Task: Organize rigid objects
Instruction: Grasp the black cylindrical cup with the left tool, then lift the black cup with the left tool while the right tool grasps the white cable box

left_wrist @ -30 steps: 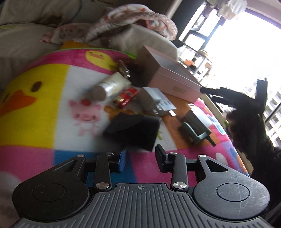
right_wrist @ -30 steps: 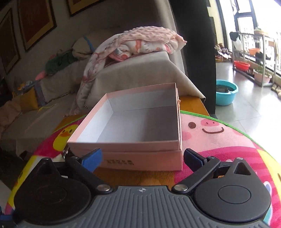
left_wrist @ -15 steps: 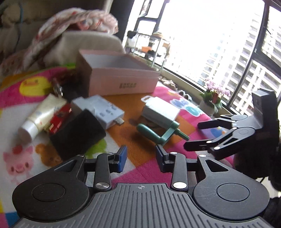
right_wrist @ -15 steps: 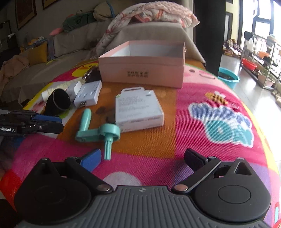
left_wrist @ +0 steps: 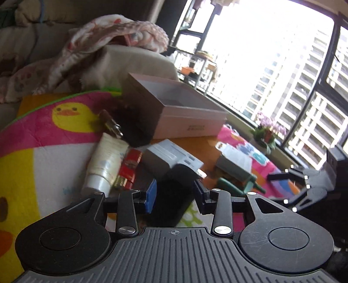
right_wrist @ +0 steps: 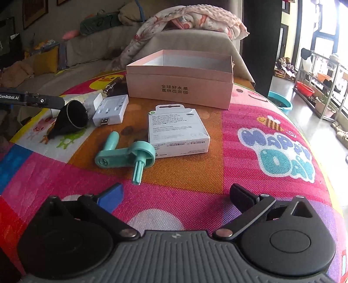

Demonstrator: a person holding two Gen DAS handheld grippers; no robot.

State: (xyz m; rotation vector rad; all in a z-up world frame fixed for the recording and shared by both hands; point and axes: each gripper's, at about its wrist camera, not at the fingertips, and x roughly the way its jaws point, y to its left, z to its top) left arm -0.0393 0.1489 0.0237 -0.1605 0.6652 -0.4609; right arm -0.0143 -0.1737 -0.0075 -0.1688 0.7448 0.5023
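Note:
On the colourful mat an open pink box [right_wrist: 180, 87] stands at the far side, empty inside. In front of it lie a white adapter block [right_wrist: 111, 113], a white packaged box [right_wrist: 177, 130] and a teal crank handle [right_wrist: 128, 154]. A black cup [left_wrist: 176, 174] lies on its side between the jaws of my left gripper [left_wrist: 175, 193], which are opening; the pads do not visibly press on it. A cream tube [left_wrist: 106, 161] and a red item [left_wrist: 129, 167] lie left of the cup. My right gripper [right_wrist: 174, 193] hangs open over bare mat, nothing between its fingers.
A sofa with a bundled blanket [right_wrist: 195, 19] stands behind the pink box. A metal clip [left_wrist: 111, 125] lies near the box's left corner. The mat falls away at the right, above a floor with a blue basin [right_wrist: 280, 103] and a shelf rack [right_wrist: 319, 80].
The left wrist view has swung back left and closed in on the black cup, which now sits between its jaws. The right gripper pulled back from the pink box a second ago, then stayed put.

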